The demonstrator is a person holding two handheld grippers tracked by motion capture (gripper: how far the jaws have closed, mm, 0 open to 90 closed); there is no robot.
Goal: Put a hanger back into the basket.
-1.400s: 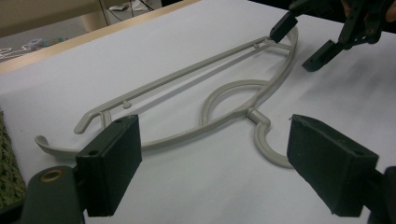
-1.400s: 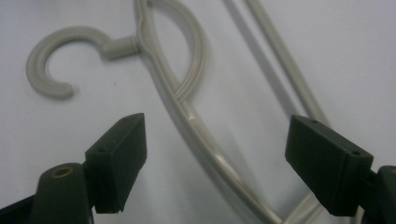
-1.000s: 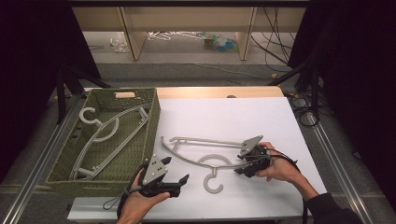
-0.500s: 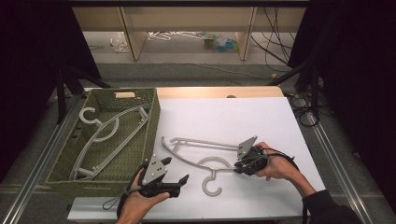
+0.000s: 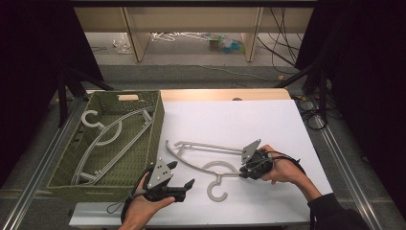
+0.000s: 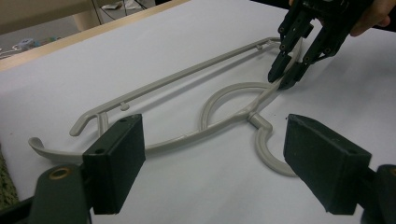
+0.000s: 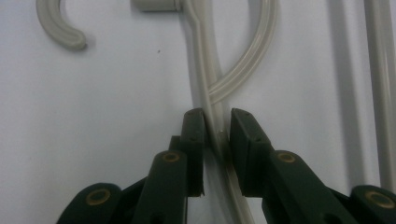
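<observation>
In the high view, a grey plastic hanger (image 5: 210,165) lies flat on the white sheet (image 5: 239,124) that covers the tabletop, in the near half and a little right of the middle, its hook curling toward the near edge and its long bar running across toward the right. The right gripper (image 5: 245,171) sits at the hanger's right shoulder, held in a hand (image 5: 282,170) that comes in from the near right corner; its jaws have just been closing, with the hanger's arm between them. The left gripper (image 5: 184,184) rests near the near edge, just left of the hook, in the person's other hand (image 5: 143,206), its jaws spread and holding nothing. A green woven basket (image 5: 155,132) stands along the left edge with another grey hanger (image 5: 103,136) lying inside it. In the left gripper view, the two black pads stand wide apart at the bottom, with the hanger (image 6: 196,100) lying on the sheet beyond them and apart from them; farther off, the right gripper (image 6: 287,77) comes down on the hanger's arm just past the loop. In the right gripper view, the jaws stand close together on either side of the hanger's thin arm (image 7: 205,93), pinching it where the loop joins, with the hook at the upper left.
</observation>
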